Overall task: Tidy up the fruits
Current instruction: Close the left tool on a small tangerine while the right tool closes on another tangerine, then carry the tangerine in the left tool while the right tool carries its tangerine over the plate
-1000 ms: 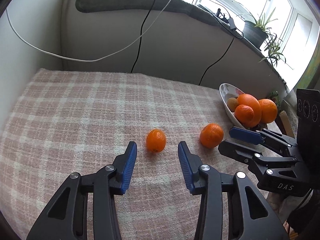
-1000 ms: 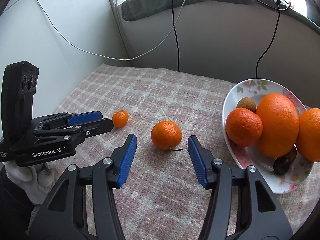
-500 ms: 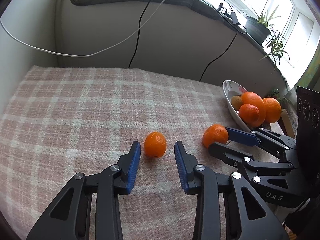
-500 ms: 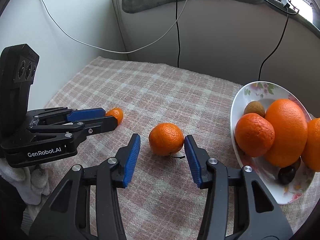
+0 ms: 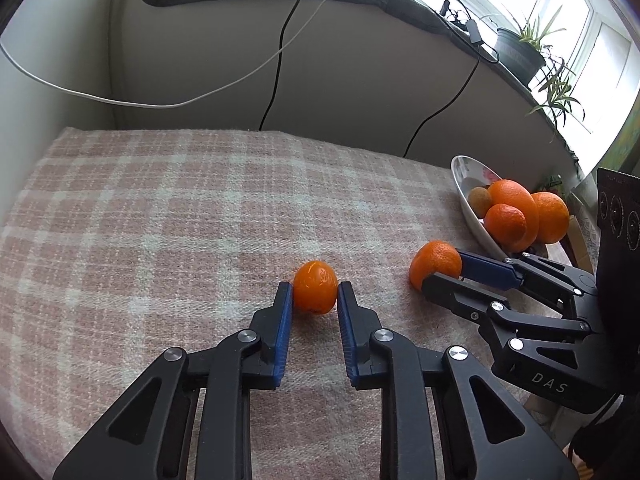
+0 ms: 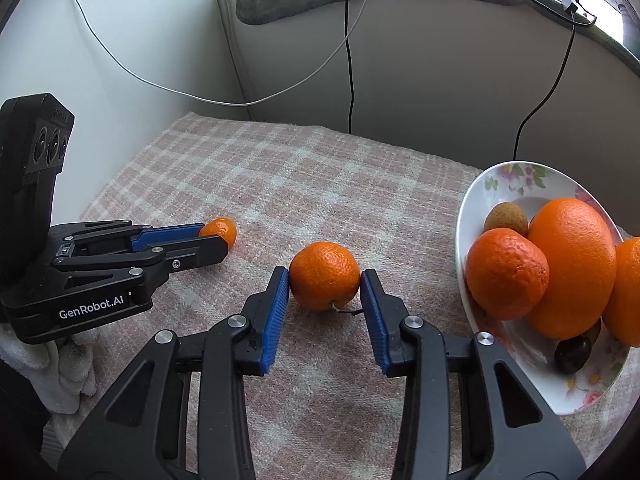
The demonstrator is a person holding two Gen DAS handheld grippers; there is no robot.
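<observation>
You are holding a black two-finger gripper with blue pads in each hand, both resting low over a pink and cream checked woven cloth (image 5: 168, 216) that is covering the table.

Your left gripper (image 5: 314, 300) is reaching around a small smooth oval orange fruit (image 5: 315, 287) lying on the cloth. Its jaws are standing narrow, one on each side of the fruit: the left pad is touching it, and the right pad is sitting just beside it, so a firm grip cannot be confirmed.

Your right gripper (image 6: 325, 286) is reaching around a larger round dimpled mandarin with a short stem (image 6: 325, 275), which is also lying on the cloth. Both blue fingertips (image 6: 280, 292) are sitting at the mandarin's sides, touching or almost touching it.

The two fruits are lying near each other, the small one to the left of the mandarin.

Just right of the mandarin, a white oval floral ceramic bowl (image 6: 516, 178) is sitting on the cloth. It is holding a large smooth orange (image 6: 572, 268), a wrinkled mandarin (image 6: 506, 274), a brown kiwi (image 6: 506, 219) and a dark round fruit (image 6: 572, 354).

Black and white cables (image 6: 350, 60) are hanging down the grey wall behind.
</observation>
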